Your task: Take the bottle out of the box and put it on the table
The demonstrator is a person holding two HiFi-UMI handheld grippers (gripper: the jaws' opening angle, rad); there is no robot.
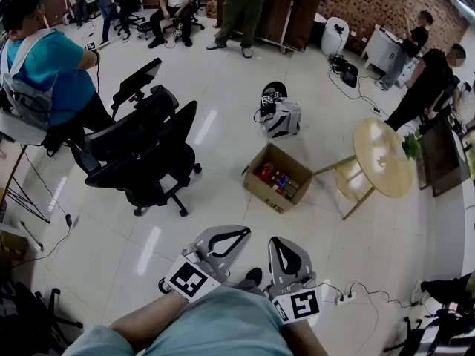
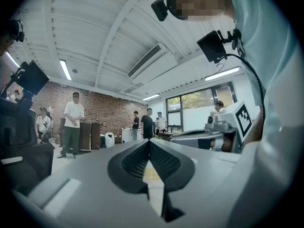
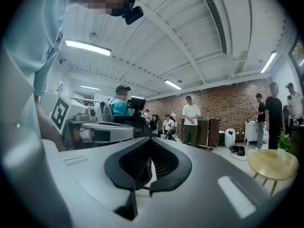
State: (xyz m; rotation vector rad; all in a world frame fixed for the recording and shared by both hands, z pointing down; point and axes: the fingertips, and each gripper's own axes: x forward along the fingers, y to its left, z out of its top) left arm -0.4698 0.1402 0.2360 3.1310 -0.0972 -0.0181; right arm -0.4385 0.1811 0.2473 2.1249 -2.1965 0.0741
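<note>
Bottles (image 1: pixel 276 178) lie packed together in an open cardboard box (image 1: pixel 258 190) on the floor, well ahead of the person and just beside the left edge of a round wooden table (image 1: pixel 382 158). From here I can't tell whether they stand or lie, or which one sits freest.

The left gripper (image 1: pixel 239 233) and the right gripper (image 1: pixel 286 245) are held close to the body, pointing level out into the room. Each has its jaws pressed together on nothing, as both gripper views show. Neither is near the box, so the step in hand looks like the approach.

To do it well:
- Walk up to the box's near wall, keeping clear of the office chair (image 1: pixel 148 154) on the left and the power strip (image 1: pixel 345 297) with its cables by the feet.
- Tip one gripper downward and spread its jaws before lowering it.
- Choose a bottle at the box's edge, where the neighbours crowd it least.
- Pinch it across the body and lift straight up past the flaps.

For setting down, the bare middle of the table seems safest, away from the small plant (image 1: pixel 410 145) at its far edge.
</note>
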